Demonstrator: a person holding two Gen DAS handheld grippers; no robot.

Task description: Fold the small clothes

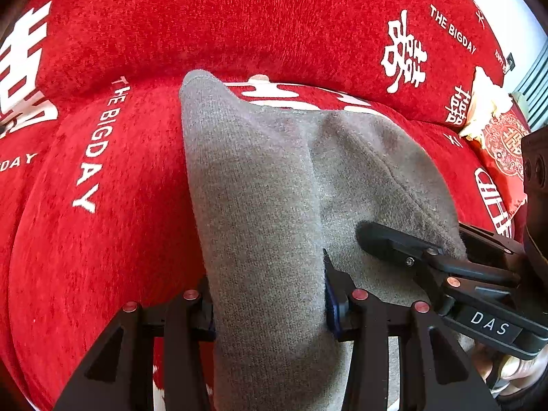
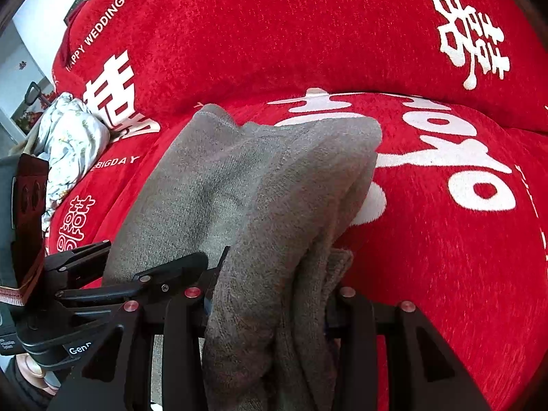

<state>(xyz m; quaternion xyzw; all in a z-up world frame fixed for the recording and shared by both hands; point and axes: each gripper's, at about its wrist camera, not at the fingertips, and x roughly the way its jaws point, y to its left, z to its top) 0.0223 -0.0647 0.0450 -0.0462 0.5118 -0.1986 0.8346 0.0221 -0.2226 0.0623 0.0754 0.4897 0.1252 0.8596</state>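
A grey knitted garment [image 1: 260, 185] lies folded lengthwise on a red sofa cover [image 1: 102, 239] printed with white characters. My left gripper [image 1: 270, 311] is shut on the garment's near edge, and the cloth fills the gap between its jaws. In the left wrist view my right gripper [image 1: 418, 236] comes in from the right, clamped on the same edge. The right wrist view shows the right gripper [image 2: 270, 304] shut on a bunched, several-layered part of the garment [image 2: 257, 178]. The left gripper [image 2: 154, 253] grips the cloth just to the left of it.
A red and gold cushion [image 1: 503, 150] rests at the sofa's right end. A white floral cloth bundle [image 2: 68, 137] lies at the sofa's left end. The sofa back [image 2: 274, 34] rises behind the garment. A person's hand [image 1: 513, 370] holds the right gripper.
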